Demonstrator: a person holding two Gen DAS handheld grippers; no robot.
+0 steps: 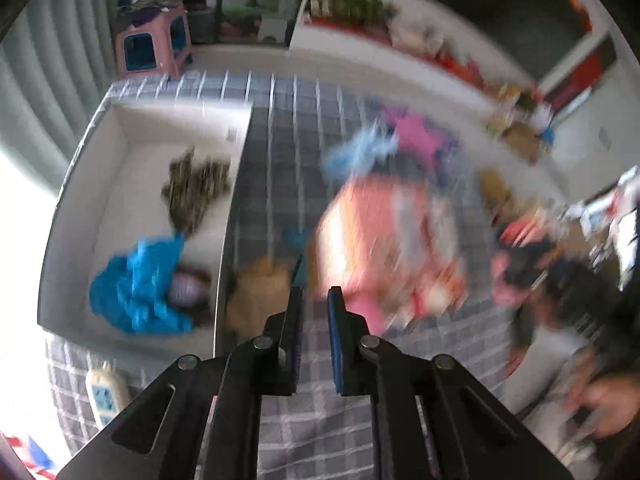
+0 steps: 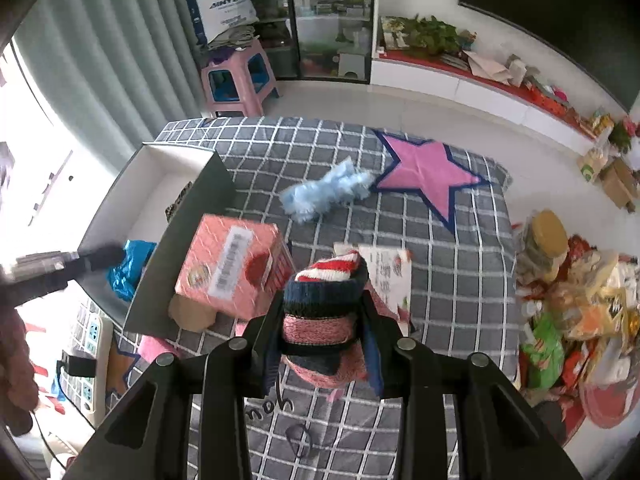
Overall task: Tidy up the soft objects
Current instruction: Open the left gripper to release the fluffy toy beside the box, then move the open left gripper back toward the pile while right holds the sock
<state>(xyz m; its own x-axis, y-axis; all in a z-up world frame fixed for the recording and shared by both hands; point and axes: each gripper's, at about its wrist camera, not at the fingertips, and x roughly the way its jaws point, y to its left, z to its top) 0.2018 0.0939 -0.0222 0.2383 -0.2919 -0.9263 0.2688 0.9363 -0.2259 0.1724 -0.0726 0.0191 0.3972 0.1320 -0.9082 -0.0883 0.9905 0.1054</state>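
Knitted wool, striped red, white, navy and pink, fills our right gripper (image 2: 323, 312): its jaws pinch the rolled sock bundle (image 2: 322, 300) from both sides, held above the grey checked cloth (image 2: 460, 280) so it can be carried clear of the clutter. We judge the white box (image 1: 120, 184) at the left to be the bin for the soft things, since a bright blue cloth (image 1: 136, 288) and a mottled brown piece (image 1: 196, 188) already lie inside it. Our left gripper (image 1: 316, 300) is pressed nearly together with nothing between its blue pads; its view is smeared, so we cannot tell exactly what lies under its tips. It points steeply down beside the box's near wall. Between the two grippers a pink carton (image 2: 236, 268) sits tilted against the box's dark outer wall, narrowing the way in from the right. A fluffy pale blue item (image 2: 324, 192) waits loose on the cloth, just beside the pink star (image 2: 424, 168), with bare cloth around it for an approach. Off the right edge, packets and a jar crowd the floor, so we would keep our carrying path over the cloth. We think the safest route for the bundle is up and over the carton, then down into the box's empty far half.
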